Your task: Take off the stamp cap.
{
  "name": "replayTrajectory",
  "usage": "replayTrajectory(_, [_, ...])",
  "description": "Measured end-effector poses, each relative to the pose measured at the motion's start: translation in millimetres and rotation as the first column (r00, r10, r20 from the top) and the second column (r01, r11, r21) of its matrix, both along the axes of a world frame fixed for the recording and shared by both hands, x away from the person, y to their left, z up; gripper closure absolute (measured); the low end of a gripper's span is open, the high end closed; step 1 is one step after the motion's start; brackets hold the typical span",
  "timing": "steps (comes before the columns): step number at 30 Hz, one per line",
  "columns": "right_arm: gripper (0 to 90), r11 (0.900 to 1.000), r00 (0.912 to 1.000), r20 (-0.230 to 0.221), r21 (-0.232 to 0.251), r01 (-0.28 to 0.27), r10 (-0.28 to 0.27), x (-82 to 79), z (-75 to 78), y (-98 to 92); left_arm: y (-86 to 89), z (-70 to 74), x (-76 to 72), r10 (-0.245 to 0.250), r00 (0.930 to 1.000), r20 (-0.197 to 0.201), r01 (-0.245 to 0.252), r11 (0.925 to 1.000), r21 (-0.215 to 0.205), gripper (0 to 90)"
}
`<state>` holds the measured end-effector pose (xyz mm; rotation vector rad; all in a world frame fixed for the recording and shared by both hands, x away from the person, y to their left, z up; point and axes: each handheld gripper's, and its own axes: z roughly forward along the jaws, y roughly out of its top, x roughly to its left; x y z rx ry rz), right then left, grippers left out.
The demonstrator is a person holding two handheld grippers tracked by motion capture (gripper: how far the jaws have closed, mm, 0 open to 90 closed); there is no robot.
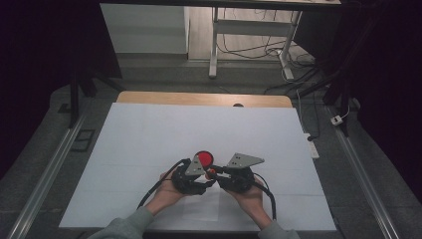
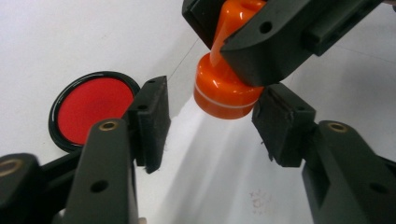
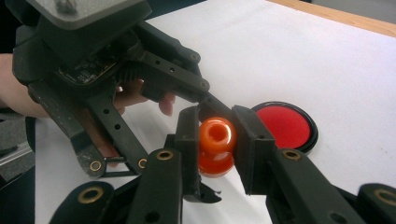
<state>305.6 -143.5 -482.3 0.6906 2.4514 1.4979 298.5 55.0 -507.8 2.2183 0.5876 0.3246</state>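
your right tool (image 3: 212, 140) is clamping the stamp (image 3: 215, 145) by its handle; your left tool (image 2: 212, 126), half-wide, is bracketing its cap (image 2: 225, 91). grip squarely before pulling, above the ink pad (image 2: 91, 108).

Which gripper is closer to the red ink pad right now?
Left. The left gripper sits right beside the red ink pad; the right gripper, holding the orange stamp, is farther off.

Pad (image 1: 203, 159): laid on the sheet (image 1: 149, 144), just beyond the two grippers.
Stamp (image 3: 215, 145): clamped between the jaws of the right gripper (image 1: 215, 172), above the sheet.
Left gripper (image 1: 205, 175): placed left of the stamp, jaws set either side of its base.
Sheet: spread over the table (image 1: 199, 98).
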Motion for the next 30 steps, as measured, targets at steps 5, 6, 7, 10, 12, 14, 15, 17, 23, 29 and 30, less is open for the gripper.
replayTrajectory(5, [71.7, 1.0, 1.0, 0.0, -0.001, 0.001, -0.001, 0.2, -0.1, -0.5, 0.6, 0.4, -0.1, -0.001, 1.0, 0.009, 0.001, 1.0, 0.002, 52.3])
replayTrajectory(6, [71.7, 1.0, 1.0, 0.0, -0.001, 0.002, -0.002, 0.3, -0.2, -0.5, 0.3, 0.2, -0.2, -0.006, 0.9999, 0.009, 0.006, 1.0, 0.002, 53.2])
replayTrajectory(7, [71.7, 1.0, 1.0, -0.002, -0.001, 0.003, -0.003, 0.1, -0.2, -0.5, 0.1, 0.1, -0.4, -0.007, 0.9999, 0.011, 0.007, 1.0, 0.002, 54.0])
replayTrajectory(10, [71.7, 1.0, 1.0, -0.005, 0.004, 0.005, -0.005, 0.4, -0.3, -0.9, -0.1, 0.1, -1.0, -0.014, 0.9998, 0.014, 0.014, 0.9999, 0.006, 56.5])
replayTrajectory(12, [71.7, 1.0, 1.0, -0.007, 0.01, 0.005, -0.005, 0.7, -0.9, -1.1, -0.4, 0.1, -1.3, -0.015, 0.9998, 0.016, 0.015, 0.9998, 0.009, 57.7])
replayTrajectory(14, [71.7, 1.0, 1.0, -0.007, 0.011, 0.006, -0.006, 0.8, -1.0, -1.1, -0.6, -0.1, -1.5, -0.017, 0.9997, 0.017, 0.017, 0.9998, 0.009, 58.7])
replayTrajectory(15, [71.7, 1.0, 1.0, -0.006, 0.011, 0.006, -0.006, 0.7, -1.0, -1.1, -0.7, -0.1, -1.5, -0.019, 0.9997, 0.018, 0.019, 0.9998, 0.01, 59.2])
replayTrajectory(17, [71.7, 1.0, 1.0, -0.005, 0.011, 0.007, -0.007, 0.7, -1.0, -1.1, -0.7, 0.0, -1.6, -0.02, 0.9996, 0.019, 0.02, 0.9997, 0.011, 60.3])
replayTrajectory(23, [71.7, 1.0, 0.9999, -0.004, 0.011, 0.01, -0.01, 0.5, -1.0, -1.0, -1.0, -0.2, -1.6, -0.024, 0.9996, 0.015, 0.024, 0.9996, 0.011, 62.8])
replayTrajectory(29, [71.7, 1.0, 0.9999, -0.006, 0.008, 0.01, -0.01, 0.3, -1.1, -1.2, -0.4, -0.2, -1.1, -0.026, 0.9996, 0.008, 0.026, 0.9996, 0.009, 63.4])
replayTrajectory(30, [71.7, 1.0, 0.9999, -0.006, 0.009, 0.011, -0.011, 0.2, -1.1, -1.2, -0.2, -0.1, -1.1, -0.025, 0.9997, 0.005, 0.025, 0.9997, 0.008, 63.5])
